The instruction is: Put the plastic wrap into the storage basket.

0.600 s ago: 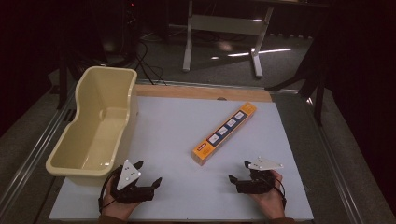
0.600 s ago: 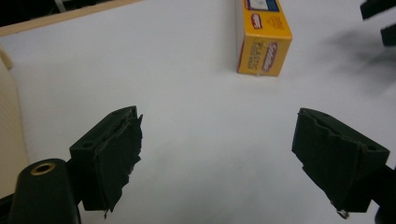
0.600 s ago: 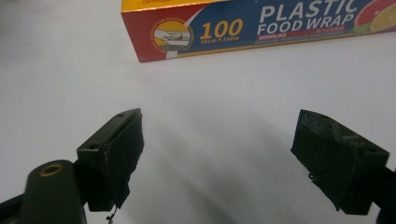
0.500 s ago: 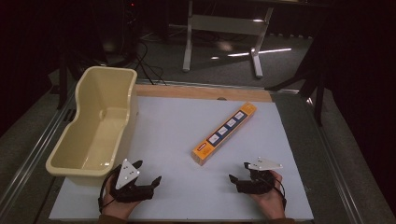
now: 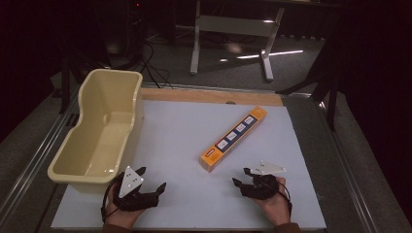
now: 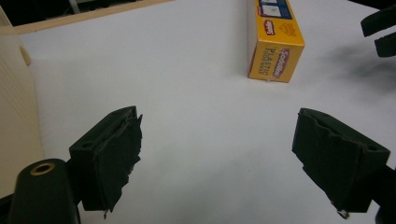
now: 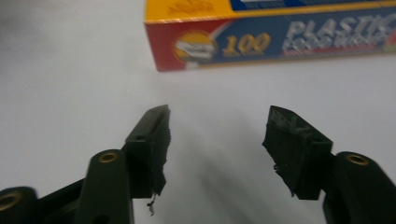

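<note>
A long orange box of plastic food wrap (image 5: 234,138) lies slantwise on the white board, its near end toward me. My left gripper (image 5: 152,177) rests near the front edge, left of the box, jaws wide open with bare board between them (image 6: 219,140). The box's near end (image 6: 275,46) sits ahead and to the right in the left gripper view. My right gripper (image 5: 241,176) is near the front edge, just right of the box's near end, and points left. It is open and holds nothing (image 7: 217,135), and the box's printed side (image 7: 280,37) lies just beyond its jaws.
A cream plastic tub (image 5: 97,141) stands along the board's left side, close to my left gripper, and its wall (image 6: 14,107) shows in the left gripper view. The white board (image 5: 184,145) ends in a wooden strip at the back. Metal stand legs and cables lie on the floor beyond.
</note>
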Demonstrator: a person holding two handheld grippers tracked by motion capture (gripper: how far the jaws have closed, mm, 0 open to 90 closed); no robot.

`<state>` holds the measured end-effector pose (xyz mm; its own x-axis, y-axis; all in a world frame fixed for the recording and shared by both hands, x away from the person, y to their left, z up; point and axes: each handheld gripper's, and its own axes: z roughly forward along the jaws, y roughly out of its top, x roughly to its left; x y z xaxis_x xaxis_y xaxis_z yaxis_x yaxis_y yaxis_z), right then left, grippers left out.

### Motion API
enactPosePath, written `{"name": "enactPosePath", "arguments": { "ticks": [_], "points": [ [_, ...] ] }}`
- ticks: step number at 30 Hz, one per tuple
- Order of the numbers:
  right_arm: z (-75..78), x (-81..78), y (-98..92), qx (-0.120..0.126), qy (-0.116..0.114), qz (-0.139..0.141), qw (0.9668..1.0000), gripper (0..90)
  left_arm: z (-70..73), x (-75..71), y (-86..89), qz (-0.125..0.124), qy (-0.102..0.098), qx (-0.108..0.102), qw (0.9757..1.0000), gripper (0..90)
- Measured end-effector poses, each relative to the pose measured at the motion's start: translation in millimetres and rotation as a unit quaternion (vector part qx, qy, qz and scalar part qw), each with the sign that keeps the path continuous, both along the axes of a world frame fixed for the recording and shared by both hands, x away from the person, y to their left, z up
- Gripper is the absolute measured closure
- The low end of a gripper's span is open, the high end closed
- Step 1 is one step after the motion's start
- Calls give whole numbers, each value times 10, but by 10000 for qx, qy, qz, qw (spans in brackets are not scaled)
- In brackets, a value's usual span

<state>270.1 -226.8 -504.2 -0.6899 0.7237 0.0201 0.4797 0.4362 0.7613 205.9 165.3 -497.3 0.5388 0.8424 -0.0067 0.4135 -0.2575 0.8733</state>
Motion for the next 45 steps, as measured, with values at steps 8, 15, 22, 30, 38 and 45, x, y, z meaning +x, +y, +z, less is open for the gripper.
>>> {"name": "enactPosePath", "arguments": {
  "ticks": [8, 15, 22, 30, 38, 45],
  "points": [
    [73, 33, 288, 63, -211, 334, 9992, 629, -7, -2, -36, -65, -10, 63, 10000, 157],
    [208, 154, 534, 336, -363, 305, 9983, 896, -10, -1, -48, -96, 2, 68, 9999, 157],
    [261, 272, 754, 254, -411, 446, 9978, 898, -7, 0, -40, -94, -2, 45, 9999, 157],
    [234, 499, 1067, 71, -368, 496, 9981, 898, -4, -5, -44, -101, -14, 26, 9999, 158],
    [158, 690, 1328, -170, -312, 483, 9982, 898, -3, -10, -58, -140, -39, 64, 9999, 158],
    [151, 894, 1470, -448, -59, 392, 9982, 897, 2, -12, -50, -125, -61, 48, 9999, 158]
  ]
}}
